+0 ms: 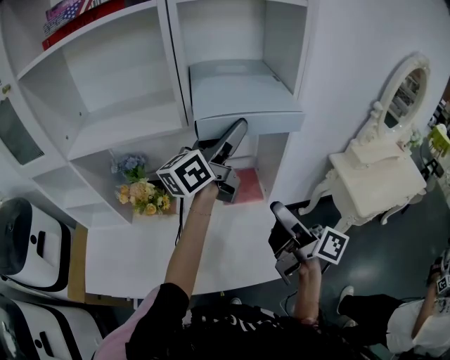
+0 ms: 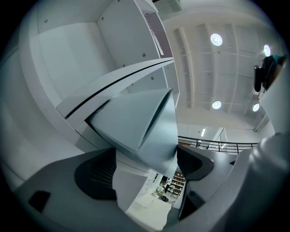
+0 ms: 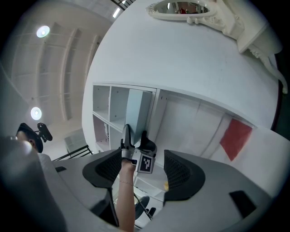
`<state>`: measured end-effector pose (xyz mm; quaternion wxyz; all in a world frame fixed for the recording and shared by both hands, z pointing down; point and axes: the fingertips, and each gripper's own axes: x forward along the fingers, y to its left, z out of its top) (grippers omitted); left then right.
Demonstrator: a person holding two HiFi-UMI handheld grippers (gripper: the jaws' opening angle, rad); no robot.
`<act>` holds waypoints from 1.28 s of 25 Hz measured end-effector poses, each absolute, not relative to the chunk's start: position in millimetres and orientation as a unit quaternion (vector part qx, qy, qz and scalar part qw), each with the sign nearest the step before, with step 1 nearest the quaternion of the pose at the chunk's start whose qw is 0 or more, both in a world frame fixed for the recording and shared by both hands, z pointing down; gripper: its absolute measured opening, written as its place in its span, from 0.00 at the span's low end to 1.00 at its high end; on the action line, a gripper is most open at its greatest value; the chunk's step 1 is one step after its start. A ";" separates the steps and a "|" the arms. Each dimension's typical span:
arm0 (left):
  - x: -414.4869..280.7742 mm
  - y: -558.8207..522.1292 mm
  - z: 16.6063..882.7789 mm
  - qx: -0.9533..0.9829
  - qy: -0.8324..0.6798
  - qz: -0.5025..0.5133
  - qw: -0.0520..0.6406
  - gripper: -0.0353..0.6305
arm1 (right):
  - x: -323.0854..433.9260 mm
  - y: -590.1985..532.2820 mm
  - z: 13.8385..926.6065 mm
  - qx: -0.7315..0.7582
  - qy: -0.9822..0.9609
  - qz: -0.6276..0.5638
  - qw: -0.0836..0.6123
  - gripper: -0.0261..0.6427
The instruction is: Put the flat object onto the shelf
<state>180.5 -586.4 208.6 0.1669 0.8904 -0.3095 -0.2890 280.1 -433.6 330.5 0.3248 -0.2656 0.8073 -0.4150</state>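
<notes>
A flat grey-blue box (image 1: 239,95) lies on a white shelf (image 1: 126,130) of the wall unit, and its front end overhangs the shelf edge. My left gripper (image 1: 238,130) reaches up to that front end. In the left gripper view the box's corner (image 2: 136,122) fills the wide gap between the jaws of the left gripper (image 2: 146,158) and touches both pads. My right gripper (image 1: 280,211) hangs lower right, away from the shelf, open and holding nothing. The right gripper view looks past the right gripper (image 3: 142,165) at the left gripper and box (image 3: 136,113).
A bunch of flowers (image 1: 140,193) stands in the lower compartment, with a red sheet (image 1: 247,190) to its right. Books (image 1: 70,14) fill the top left shelf. A white dressing table (image 1: 376,179) stands at the right. A person (image 1: 422,316) sits at the lower right.
</notes>
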 end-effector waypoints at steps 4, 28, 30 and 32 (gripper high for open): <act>179.0 -577.4 214.7 0.904 -0.332 -0.243 0.112 0.69 | 268.4 -430.4 332.7 -0.264 0.808 -0.419 0.320 0.50; 70.2 -418.4 398.5 0.906 -0.312 -0.147 0.244 0.69 | 139.9 -379.2 377.5 -0.291 0.833 -0.396 0.253 0.50; 55.9 -400.5 414.2 0.904 -0.310 -0.141 0.260 0.69 | 123.7 -371.1 385.5 -0.301 0.834 -0.392 0.243 0.50; 42.1 -381.4 426.0 0.902 -0.306 -0.137 0.271 0.69 | 109.0 -362.2 393.8 -0.314 0.833 -0.390 0.235 0.50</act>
